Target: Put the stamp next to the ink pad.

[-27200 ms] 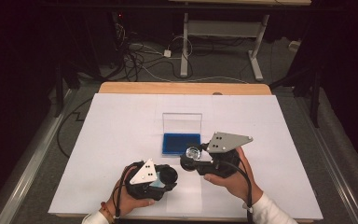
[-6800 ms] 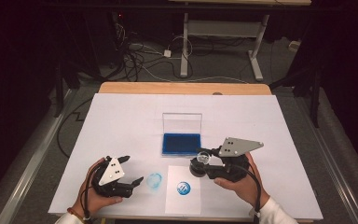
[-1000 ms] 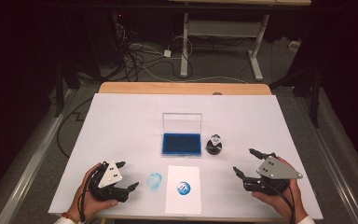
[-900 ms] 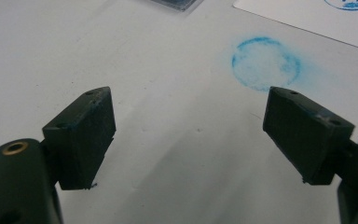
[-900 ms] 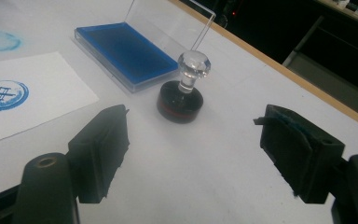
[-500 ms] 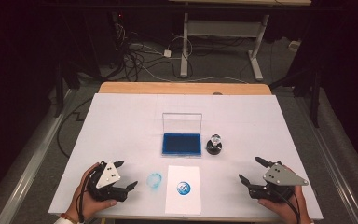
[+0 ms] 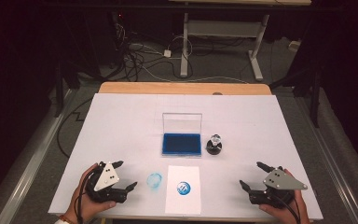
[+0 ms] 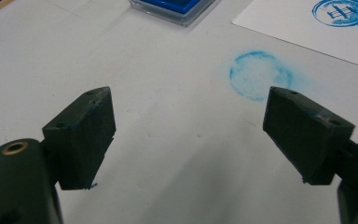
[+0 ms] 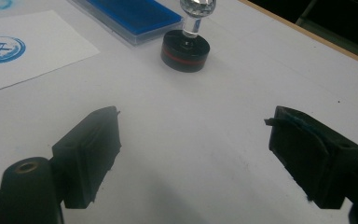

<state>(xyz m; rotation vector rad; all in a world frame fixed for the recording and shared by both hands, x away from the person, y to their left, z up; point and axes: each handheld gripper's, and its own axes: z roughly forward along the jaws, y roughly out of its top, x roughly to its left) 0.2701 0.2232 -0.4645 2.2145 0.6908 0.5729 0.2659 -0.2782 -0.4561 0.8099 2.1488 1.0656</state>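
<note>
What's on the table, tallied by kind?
Ink pad: 1
Stamp: 1
Paper sheet: 1
Round blue stamp marks: 2, one on the sheet, one smudged on the table
Grippers: 2, left gripper, right gripper
Total: 7

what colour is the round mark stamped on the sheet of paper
Blue: the stamped mark on the paper shows best in the left gripper view.

No words, numbers or brand names can be read. The one sign is a round blue stamp mark (image 7: 183, 188) printed on the white paper sheet (image 7: 182, 201), at 6 o'clock on the worktop (image 7: 121, 121); inside its ring stands a small white emblem of crossed bars, too small to make out. At its 9 o'clock, a fainter blue ring smudge (image 7: 154, 180) carries no figure.
</note>
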